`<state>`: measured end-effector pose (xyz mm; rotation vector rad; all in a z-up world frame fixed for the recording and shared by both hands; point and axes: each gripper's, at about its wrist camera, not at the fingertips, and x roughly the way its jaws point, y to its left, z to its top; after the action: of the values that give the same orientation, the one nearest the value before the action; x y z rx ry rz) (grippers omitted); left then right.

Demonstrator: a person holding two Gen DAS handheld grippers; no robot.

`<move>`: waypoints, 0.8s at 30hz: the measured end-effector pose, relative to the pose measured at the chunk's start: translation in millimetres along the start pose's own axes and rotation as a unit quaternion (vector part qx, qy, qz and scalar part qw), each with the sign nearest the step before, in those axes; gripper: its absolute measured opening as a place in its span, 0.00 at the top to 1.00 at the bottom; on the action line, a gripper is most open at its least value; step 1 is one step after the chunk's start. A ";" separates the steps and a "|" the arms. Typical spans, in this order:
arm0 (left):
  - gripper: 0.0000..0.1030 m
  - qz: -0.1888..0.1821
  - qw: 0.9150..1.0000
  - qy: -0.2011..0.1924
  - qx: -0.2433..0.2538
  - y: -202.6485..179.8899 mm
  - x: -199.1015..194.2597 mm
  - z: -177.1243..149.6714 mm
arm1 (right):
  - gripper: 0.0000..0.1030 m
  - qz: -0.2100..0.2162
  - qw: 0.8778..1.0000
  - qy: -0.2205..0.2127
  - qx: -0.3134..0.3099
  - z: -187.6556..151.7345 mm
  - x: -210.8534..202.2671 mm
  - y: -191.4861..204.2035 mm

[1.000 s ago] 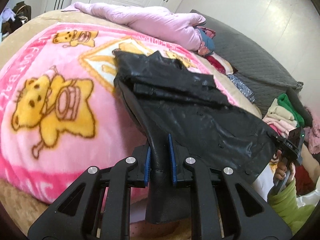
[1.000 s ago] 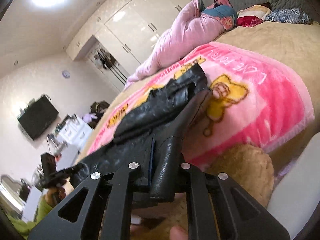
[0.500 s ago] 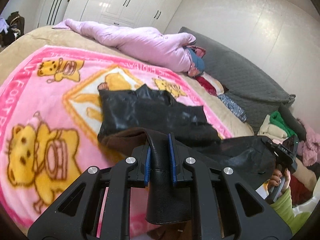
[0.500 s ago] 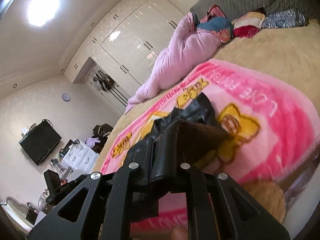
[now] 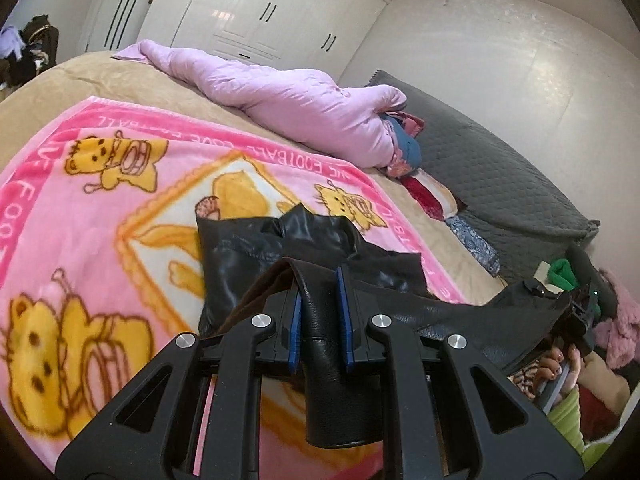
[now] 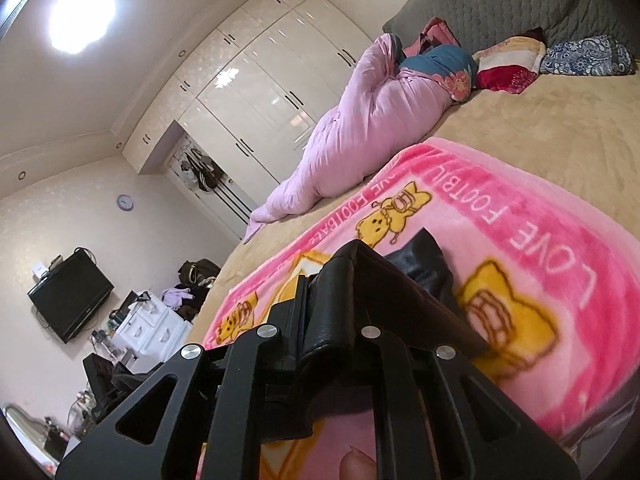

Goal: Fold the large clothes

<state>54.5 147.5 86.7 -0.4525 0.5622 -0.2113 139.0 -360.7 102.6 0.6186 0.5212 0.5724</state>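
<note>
Nearest, the left tool (image 5: pixel 320 312) is pinching the hem of the black jacket (image 5: pixel 256 256) between nearly closed jaws; the right tool (image 6: pixel 332 320) is clamping another hem corner likewise. The jacket is hanging between them, its far part lying on the pink blanket (image 5: pixel 80 208) on the bed (image 6: pixel 540 120). It is looking heavy, limp, probably slick leather, so edge grips suit it.

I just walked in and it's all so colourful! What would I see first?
Probably the bright pink blanket with yellow cartoon bears, spread over the bed. On it lies a shiny black leather jacket, with both grippers clamped on its near edge. Behind, a lilac quilt lies rolled along the bed.
</note>
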 end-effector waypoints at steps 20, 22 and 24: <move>0.91 0.047 0.998 -0.003 -0.036 37.7 61.6 31.8 | 0.90 -0.064 0.998 0.001 0.011 32.5 89.7 -12.3; 0.91 0.050 0.998 -0.003 -0.042 43.0 64.9 32.6 | 0.90 -0.073 0.997 0.002 0.022 35.9 94.2 -16.1; 0.91 0.057 0.997 -0.002 -0.045 45.5 70.7 32.9 | 0.90 -0.079 0.996 0.006 0.040 38.3 103.6 -21.2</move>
<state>134.6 177.1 57.3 -0.5068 0.5928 -0.0758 244.3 -324.2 86.7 0.6444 0.6006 0.4075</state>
